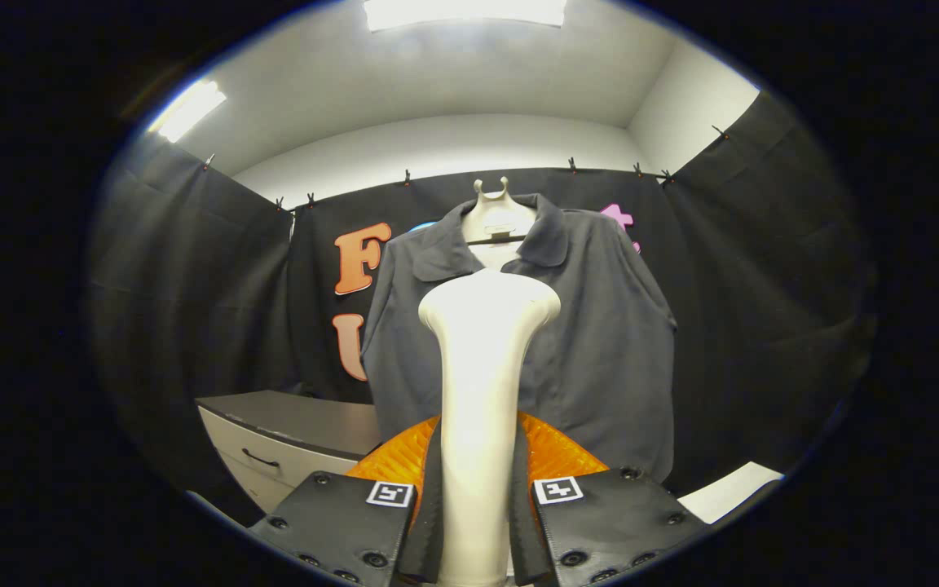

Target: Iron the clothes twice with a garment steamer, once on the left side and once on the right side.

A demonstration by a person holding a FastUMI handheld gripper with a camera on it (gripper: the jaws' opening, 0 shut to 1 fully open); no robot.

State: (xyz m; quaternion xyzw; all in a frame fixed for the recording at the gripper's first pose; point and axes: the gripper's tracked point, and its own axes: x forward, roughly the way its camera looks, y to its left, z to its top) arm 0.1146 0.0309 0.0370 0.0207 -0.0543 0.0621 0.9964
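Both fingers of the gripper [476,522] press in on the handle of the garment steamer [482,391], one from each side, so it is clamped firmly. Its long axis runs straight up and away from the fingers, and the flared head at the top points toward the shirt [592,342]. That grey collared shirt hangs on a pale hanger [492,214] against the booth's wall, beyond the steamer head. A counter [290,424] with a drawer stands low, beside the shirt.
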